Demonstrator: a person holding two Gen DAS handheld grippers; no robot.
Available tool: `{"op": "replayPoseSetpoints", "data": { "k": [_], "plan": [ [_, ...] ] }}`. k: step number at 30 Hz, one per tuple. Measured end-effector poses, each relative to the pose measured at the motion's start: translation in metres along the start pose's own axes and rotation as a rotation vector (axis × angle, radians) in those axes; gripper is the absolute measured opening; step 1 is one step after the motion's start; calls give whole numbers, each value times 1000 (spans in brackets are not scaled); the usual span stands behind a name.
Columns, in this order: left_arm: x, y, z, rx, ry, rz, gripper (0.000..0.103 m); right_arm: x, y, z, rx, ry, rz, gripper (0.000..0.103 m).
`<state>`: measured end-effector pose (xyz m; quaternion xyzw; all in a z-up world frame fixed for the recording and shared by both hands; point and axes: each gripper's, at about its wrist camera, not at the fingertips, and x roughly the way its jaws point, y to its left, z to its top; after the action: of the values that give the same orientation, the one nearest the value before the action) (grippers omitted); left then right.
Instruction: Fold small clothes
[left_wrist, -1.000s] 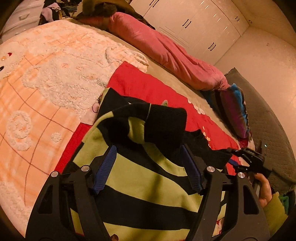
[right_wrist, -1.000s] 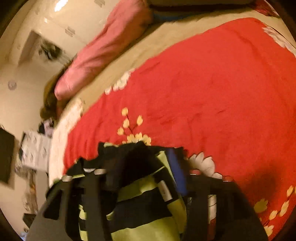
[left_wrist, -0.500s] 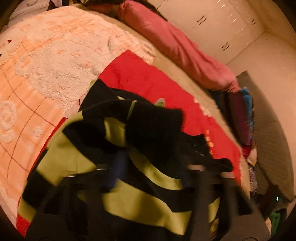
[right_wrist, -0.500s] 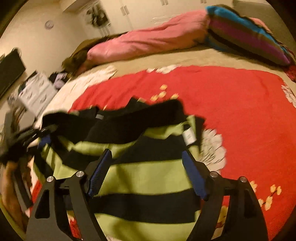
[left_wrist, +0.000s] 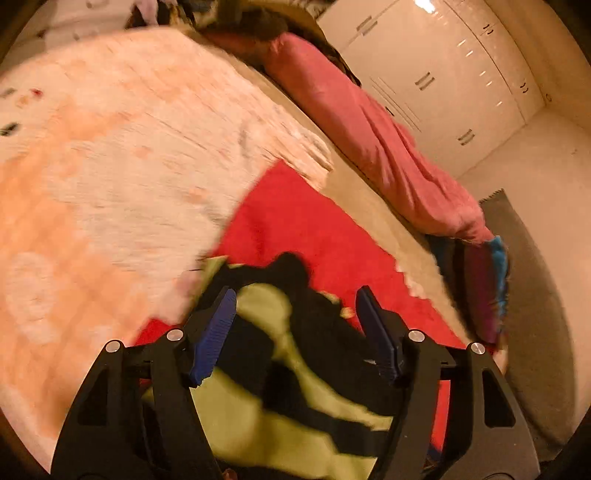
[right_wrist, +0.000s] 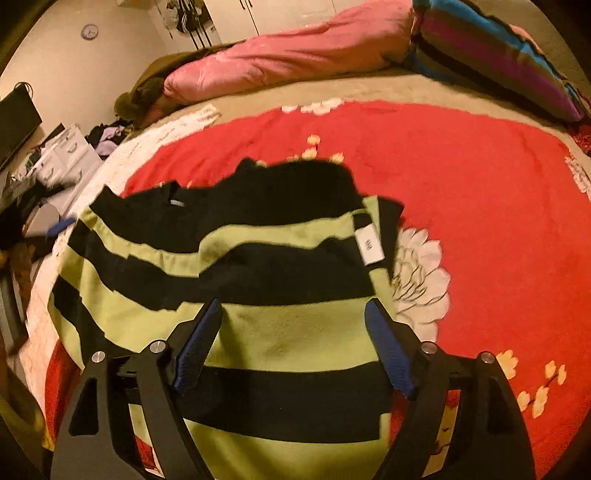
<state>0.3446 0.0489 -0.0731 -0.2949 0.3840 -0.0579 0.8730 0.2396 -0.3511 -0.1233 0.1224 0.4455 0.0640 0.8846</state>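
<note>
1. Your left gripper (left_wrist: 295, 314) is opening its jaws right now; the pads (left_wrist: 216, 328) are standing apart with a bunched part of the sweater (left_wrist: 280, 369) lying between and under them, and you are pressing on nothing.

2. Your right gripper (right_wrist: 295, 332) is standing wide over the sweater (right_wrist: 236, 280), its pads (right_wrist: 388, 350) flanking a green stripe without pinching it. You are gripping nothing on this side either.

3. Going outward from the right jaws, the sweater is spreading ahead and to the left, its black neck edge at the far end and a white tag (right_wrist: 369, 243) ahead of the right pad. It is lying on the red blanket (right_wrist: 480, 229), which is running on to the right and beyond.

4. By my reading, you are sitting between folds: one flap is looking laid over, both jaws are free, and the bundle is still wide and uneven.

5. Your next move is probably calling for a fresh grip: both jaws closing on one edge, left and right together, then carrying it across flat. The knit is looking thick, so you are likely needing a deep bite to catch all layers.

6. Count, working outward: you are seeing one sweater, one tag, one red blanket, one peach blanket (left_wrist: 110, 166) left of the left jaws, one pink duvet (right_wrist: 295, 55) far ahead, and one striped pillow (right_wrist: 498, 59) far right. The wardrobe (left_wrist: 443, 74) is standing beyond.
</note>
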Motion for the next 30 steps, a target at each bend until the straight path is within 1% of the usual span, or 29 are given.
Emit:
{"op": "replayPoseSetpoints", "data": {
  "k": [2, 4, 6, 8, 9, 10, 12, 14, 16, 17, 18, 19, 20, 21, 22, 24, 26, 28, 30],
  "plan": [
    [-16, 11, -13, -2, -32, 39, 66, -10, -5, 7, 19, -48, 9, 79],
    [-30, 30, -30, -34, -64, 88, 69, -13, -13, 16, 40, -63, 7, 79],
    [-30, 48, -39, -39, -40, 122, 69, -12, -19, 24, 52, -64, 1, 79],
    [-26, 56, -39, 2, -16, 147, 69, -7, -25, 30, 55, -61, -10, 79],
    [-23, 62, -40, 10, -10, 147, 69, -3, -28, 33, 54, -51, -20, 79],
    [-20, 66, -40, 4, 0, 128, 69, 1, -30, 36, 55, -42, -27, 79],
    [-11, 76, -42, -32, 46, 45, 69, 9, -35, 40, 69, -31, -20, 78],
    [-7, 79, -45, -29, 65, 26, 69, 19, -38, 45, 80, -16, -19, 78],
    [-8, 74, -46, 11, 71, 30, 68, 30, -38, 48, 76, 9, -21, 67],
    [-9, 71, -45, 31, 71, 38, 62, 35, -36, 49, 68, 25, -15, 64],
    [-10, 67, -45, 56, 71, 42, 55, 41, -33, 50, 52, 49, -13, 57],
    [-10, 64, -44, 68, 71, 40, 37, 46, -30, 50, 35, 74, -10, 44],
    [-11, 60, -44, 86, 70, 38, 20, 51, -28, 50, 24, 90, -17, 36],
    [-12, 54, -43, 110, 68, 45, 11, 51, -27, 50, 16, 93, -19, 19],
    [-12, 49, -43, 133, 67, 46, 3, 48, -28, 50, 12, 86, -17, 10],
    [-17, 41, -41, 179, 50, 62, 2, 33, -30, 54, -1, 33, -52, 9],
    [-20, 38, -38, 191, 32, 52, 2, 17, -40, 63, 30, -29, -49, 9],
    [-17, 35, -37, 207, 34, 63, 2, 18, -46, 70, 47, -30, -53, 9],
    [-10, 35, -39, 230, 41, 100, 2, 35, -47, 71, 30, 21, -79, 10]
  ]
}}
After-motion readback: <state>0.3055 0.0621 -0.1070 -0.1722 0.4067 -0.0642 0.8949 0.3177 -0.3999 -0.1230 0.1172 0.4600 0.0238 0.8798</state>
